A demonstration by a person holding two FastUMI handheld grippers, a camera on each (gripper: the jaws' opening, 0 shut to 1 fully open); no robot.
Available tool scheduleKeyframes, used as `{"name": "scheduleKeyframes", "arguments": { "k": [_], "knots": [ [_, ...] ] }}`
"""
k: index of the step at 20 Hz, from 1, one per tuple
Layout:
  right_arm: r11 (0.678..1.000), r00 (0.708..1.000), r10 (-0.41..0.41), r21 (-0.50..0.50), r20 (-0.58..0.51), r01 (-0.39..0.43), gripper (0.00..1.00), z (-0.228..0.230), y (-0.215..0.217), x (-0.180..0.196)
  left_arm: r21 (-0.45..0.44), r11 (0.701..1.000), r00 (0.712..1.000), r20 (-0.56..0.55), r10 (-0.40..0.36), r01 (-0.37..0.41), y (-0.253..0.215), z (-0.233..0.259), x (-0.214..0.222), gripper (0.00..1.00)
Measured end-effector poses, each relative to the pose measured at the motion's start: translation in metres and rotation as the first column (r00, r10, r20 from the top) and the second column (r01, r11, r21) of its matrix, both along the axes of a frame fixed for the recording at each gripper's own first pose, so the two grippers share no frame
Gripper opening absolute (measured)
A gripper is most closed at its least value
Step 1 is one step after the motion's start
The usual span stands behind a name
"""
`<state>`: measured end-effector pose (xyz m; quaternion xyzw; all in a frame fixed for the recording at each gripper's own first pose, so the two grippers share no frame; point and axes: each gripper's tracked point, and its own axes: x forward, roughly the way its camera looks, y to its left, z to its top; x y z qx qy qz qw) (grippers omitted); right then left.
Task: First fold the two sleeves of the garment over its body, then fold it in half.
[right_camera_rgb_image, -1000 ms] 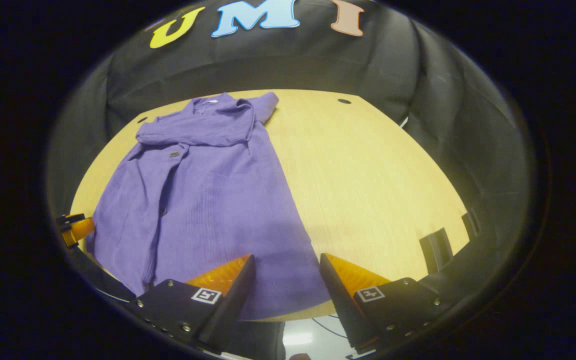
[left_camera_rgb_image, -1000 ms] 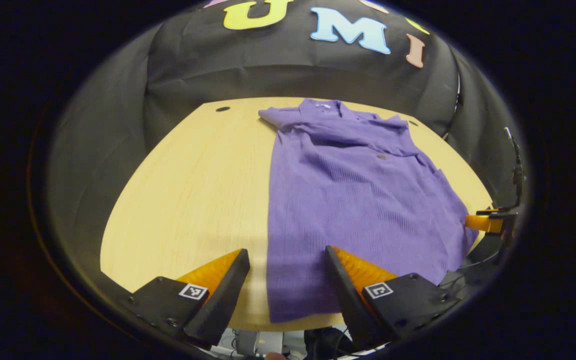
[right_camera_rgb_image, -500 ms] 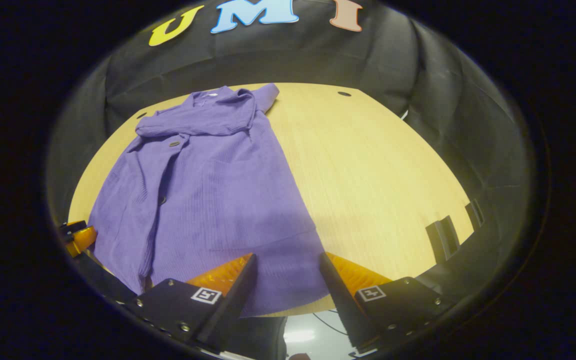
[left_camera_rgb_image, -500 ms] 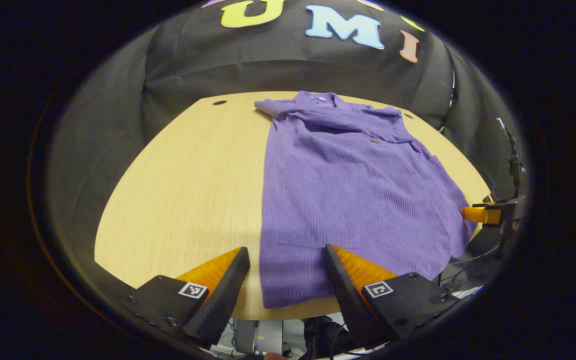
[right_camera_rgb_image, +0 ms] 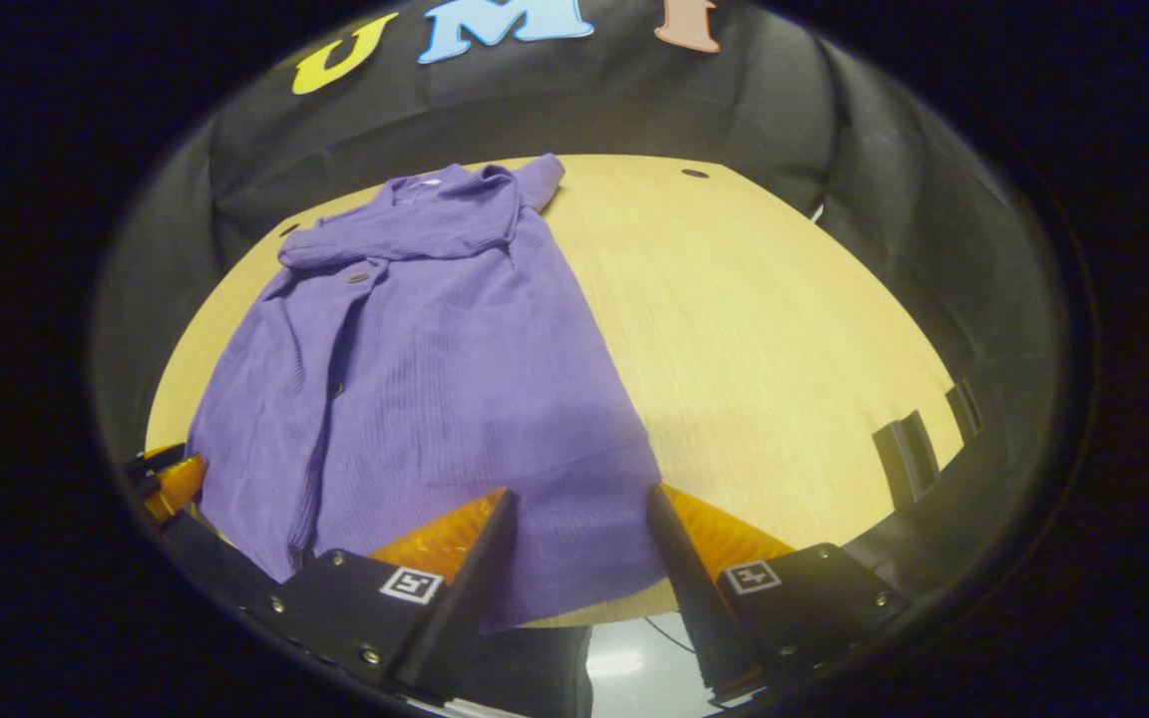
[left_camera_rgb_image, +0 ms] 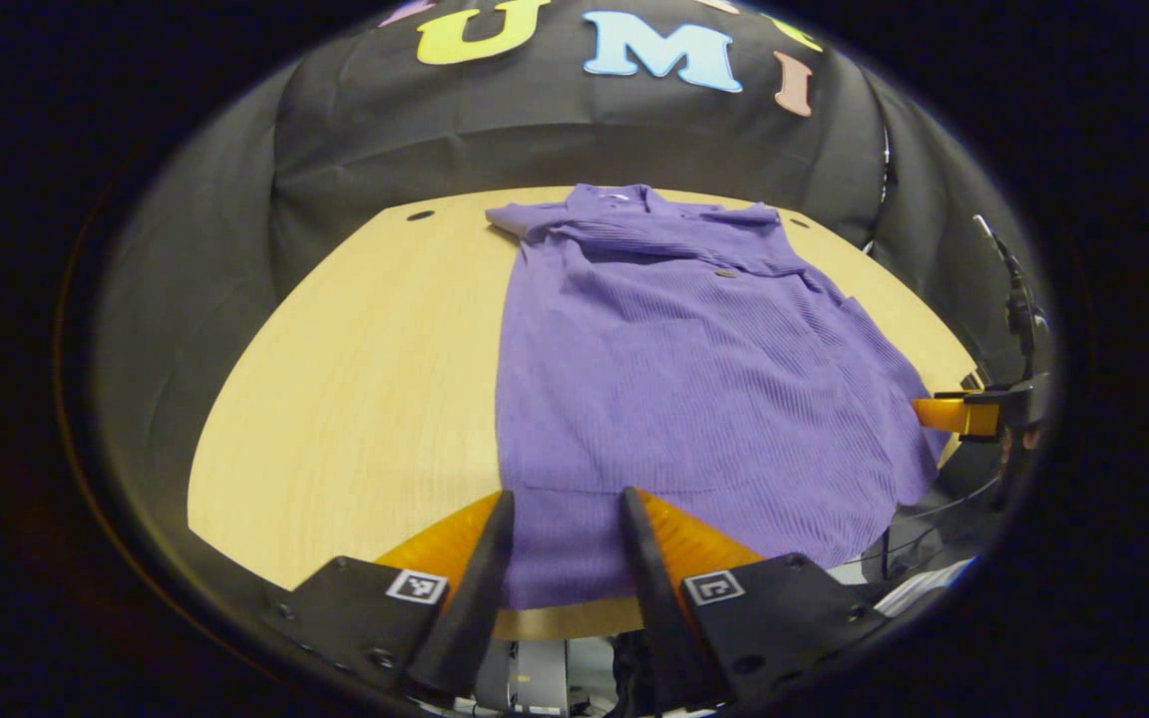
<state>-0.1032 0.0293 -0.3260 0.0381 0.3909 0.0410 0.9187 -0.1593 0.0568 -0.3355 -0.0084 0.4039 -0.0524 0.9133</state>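
While both tongs sit low at the near edge of the table point(left_camera_rgb_image: 355, 399), each one has its two fingers spread apart over the bottom hem of the purple garment point(left_camera_rgb_image: 674, 389).

The left gripper point(left_camera_rgb_image: 563, 543) is open, but only by a small gap. A strip of the hem's left corner lies between its fingers. I cannot tell if the fingers touch the cloth. The cloth's left edge runs up and away from just beside its left finger.

The right gripper point(right_camera_rgb_image: 574, 543) is open wider. The hem's right corner lies between its fingers and hangs a little past the table edge. Its right finger is at the cloth's right edge, with bare wood beyond it.

From the tongs the garment stretches away across the table toward the black cloth wall point(left_camera_rgb_image: 535, 140). Its collar is at the far end. Both sleeves are folded across the chest, making a thick band just below the collar. A row of small buttons point(right_camera_rgb_image: 358, 277) runs down the front, seen in the right gripper view.

In the left gripper view, the tip of the right gripper point(left_camera_rgb_image: 954, 414) pokes in at the far right, near the cloth's edge. In the right gripper view, the tip of the left gripper point(right_camera_rgb_image: 176, 479) shows at the far left, just beside the cloth.

Small dark holes point(right_camera_rgb_image: 694, 173) sit in the table's far corners.
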Motion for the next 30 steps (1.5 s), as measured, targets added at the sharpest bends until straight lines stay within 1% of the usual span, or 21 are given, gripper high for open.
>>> {"name": "scheduleKeyframes", "arguments": {
  "k": [1,2,3,4,5,6,7,8,9,10,11,13,15,18,20,23,27,30],
  "knots": [
    [1.0,1.0,0.006,0.0,0.002,-0.006,0.72,0.0,0.003,0.001,-0.002,1.0,1.0,0.003,-0.013,0.013,-0.003,0.001,-0.001,0.56],
    [1.0,1.0,0.013,0.005,0.006,-0.013,0.66,0.001,0.008,0.001,-0.014,1.0,1.0,-0.003,-0.019,0.019,-0.01,0.0,-0.002,0.62],
    [1.0,1.0,0.009,0.005,0.01,-0.01,0.52,0.002,0.01,0.002,-0.021,0.999,1.0,-0.001,-0.024,0.024,-0.013,0.0,-0.001,0.36],
    [1.0,1.0,0.016,-0.007,0.008,-0.016,0.43,0.001,0.011,0.001,-0.016,0.999,0.999,-0.009,-0.04,0.04,-0.016,-0.002,-0.001,0.28],
    [1.0,1.0,0.027,-0.014,0.003,-0.027,0.4,0.001,0.011,0.001,-0.018,0.999,0.999,-0.009,-0.034,0.034,-0.015,-0.003,0.001,0.26],
    [1.0,1.0,0.005,0.009,0.017,-0.005,0.4,0.006,0.013,0.003,-0.048,0.999,1.0,-0.02,0.011,-0.012,-0.014,-0.001,0.002,0.19],
    [0.999,1.0,-0.025,0.031,-0.003,0.025,0.25,0.006,0.011,0.003,-0.072,0.997,0.999,-0.032,0.015,-0.017,-0.014,0.001,0.002,0.13],
    [0.999,0.999,-0.03,0.043,-0.013,0.031,0.09,0.002,0.012,0.003,-0.093,0.995,0.998,-0.049,0.028,-0.033,-0.014,0.001,0.001,0.12],
    [0.998,0.999,-0.036,0.048,-0.019,0.037,0.09,0.002,0.013,0.004,-0.128,0.99,0.997,-0.062,0.043,-0.051,-0.016,0.003,0.003,0.08],
    [0.997,0.999,-0.048,0.052,-0.007,0.049,0.09,0.006,0.012,0.009,-0.168,0.983,0.995,-0.082,0.055,-0.068,-0.02,0.004,0.005,0.07],
    [0.997,0.999,-0.05,0.063,-0.008,0.051,0.03,0.01,0.013,0.007,-0.211,0.973,0.993,-0.098,0.071,-0.091,-0.02,0.006,0.006,0.07],
    [0.993,0.999,-0.053,0.105,-0.005,0.053,0.03,0.02,0.017,0.005,-0.274,0.955,0.991,-0.098,0.092,-0.115,-0.019,0.02,0.008,0.07],
    [0.987,0.999,-0.051,0.156,0.015,0.048,0.03,0.037,0.022,0.006,-0.324,0.939,0.993,-0.078,0.093,-0.113,-0.02,0.038,0.01,0.07],
    [0.971,0.996,-0.048,0.238,0.075,0.028,0.02,0.075,0.032,0.012,-0.395,0.914,0.995,-0.049,0.084,-0.097,-0.028,0.063,0.014,0.07],
    [0.963,0.992,-0.054,0.268,0.116,0.022,0.02,0.097,0.036,0.021,-0.444,0.892,0.996,-0.029,0.082,-0.086,-0.034,0.08,0.024,0.07],
    [0.961,0.984,-0.047,0.276,0.172,-0.002,0.02,0.125,0.04,0.034,-0.488,0.871,0.997,0.011,0.081,-0.065,-0.039,0.103,0.041,0.07],
    [0.962,0.971,-0.03,0.272,0.236,-0.037,0.02,0.162,0.043,0.058,-0.508,0.86,0.993,0.068,0.1,-0.052,-0.037,0.135,0.072,0.07],
    [0.956,0.961,-0.02,0.286,0.277,-0.063,0.02,0.19,0.044,0.081,-0.525,0.848,0.988,0.086,0.129,-0.065,-0.032,0.153,0.099,0.07]
  ]
}}
